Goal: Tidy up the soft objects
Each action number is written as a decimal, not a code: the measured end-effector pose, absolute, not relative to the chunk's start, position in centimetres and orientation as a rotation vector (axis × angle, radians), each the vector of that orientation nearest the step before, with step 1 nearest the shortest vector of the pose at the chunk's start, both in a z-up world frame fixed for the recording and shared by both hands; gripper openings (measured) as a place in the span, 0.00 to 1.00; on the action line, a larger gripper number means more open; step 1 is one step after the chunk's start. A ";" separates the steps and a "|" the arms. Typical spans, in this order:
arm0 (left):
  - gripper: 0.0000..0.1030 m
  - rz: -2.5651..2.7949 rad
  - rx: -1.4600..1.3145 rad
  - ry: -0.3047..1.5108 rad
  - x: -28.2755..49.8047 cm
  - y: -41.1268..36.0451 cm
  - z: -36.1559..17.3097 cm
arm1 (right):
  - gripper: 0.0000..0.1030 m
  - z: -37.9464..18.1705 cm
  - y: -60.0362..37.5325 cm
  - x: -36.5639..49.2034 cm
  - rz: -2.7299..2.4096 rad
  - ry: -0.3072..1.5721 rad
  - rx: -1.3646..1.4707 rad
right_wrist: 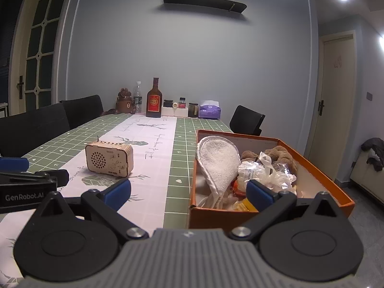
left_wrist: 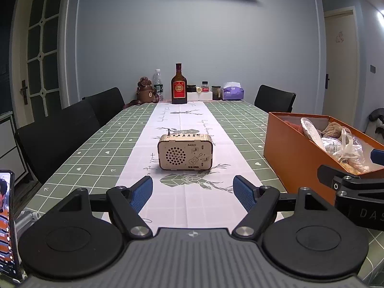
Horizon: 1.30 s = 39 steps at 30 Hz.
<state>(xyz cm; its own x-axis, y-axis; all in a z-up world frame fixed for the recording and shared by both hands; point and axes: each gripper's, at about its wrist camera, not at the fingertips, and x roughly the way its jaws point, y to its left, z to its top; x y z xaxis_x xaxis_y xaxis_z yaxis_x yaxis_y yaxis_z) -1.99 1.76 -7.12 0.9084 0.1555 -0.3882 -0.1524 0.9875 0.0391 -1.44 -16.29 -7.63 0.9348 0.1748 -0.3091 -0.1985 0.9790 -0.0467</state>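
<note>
Soft stuff is all piled in the orange box (right_wrist: 268,212) on the right side of the table (left_wrist: 100,141): a white terry slipper (right_wrist: 219,163) leaning vs the left wall, a brown plush toy (right_wrist: 279,153) at the far end, and a crinkly plastic bag (right_wrist: 268,172) in the middle w/ some yellow and orange packets under it, can't tell what those are.

Going left to right: phone (left_wrist: 7,220) propped at the near left edge w/ a video on screen, black chairs (left_wrist: 60,134) along the left side. Left gripper (left_wrist: 193,193) hovers low over the white runner, tongs wide apart, nothing btwn them. Wooden radio (left_wrist: 185,151) sits upright on the runner just beyond it, near the middle of the table.

Far end by the wall: brown bear bottle (left_wrist: 145,91), clear water bottle (left_wrist: 158,84), liquor bottle w/ red label (left_wrist: 179,85), a few small jars (left_wrist: 216,92), purple tissue pack (left_wrist: 232,91).

Right gripper (right_wrist: 188,189) sits at the near left corner of the box, tongs also spread wide and empty, right fingertip (right_wrist: 260,194) over the box's near end, left one over the tablecloth. One more black chair (right_wrist: 247,120) at the far right.
</note>
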 end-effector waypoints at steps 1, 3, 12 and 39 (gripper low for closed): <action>0.87 0.160 0.009 0.402 -2.0 1.7 -7.1 | 0.97 -7.6 -16.3 -1.5 0.192 0.309 -0.078; 0.87 0.161 0.011 0.404 -2.1 1.7 -7.2 | 0.97 -7.6 -16.2 -1.5 0.194 0.309 -0.079; 0.87 0.164 0.018 0.412 -2.0 1.6 -7.1 | 0.97 -7.5 -16.3 -1.5 0.197 0.312 -0.076; 0.87 0.164 0.018 0.416 -2.0 1.5 -7.0 | 0.97 -7.6 -16.2 -1.6 0.197 0.306 -0.077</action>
<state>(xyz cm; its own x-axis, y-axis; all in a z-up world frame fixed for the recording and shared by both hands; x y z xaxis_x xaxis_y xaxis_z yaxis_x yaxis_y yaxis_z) -2.00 1.46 -7.02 0.9017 0.1619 -0.4009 -0.1547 0.9867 0.0507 -1.58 -16.21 -7.59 0.9346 0.1809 -0.3063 -0.2040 0.9779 -0.0450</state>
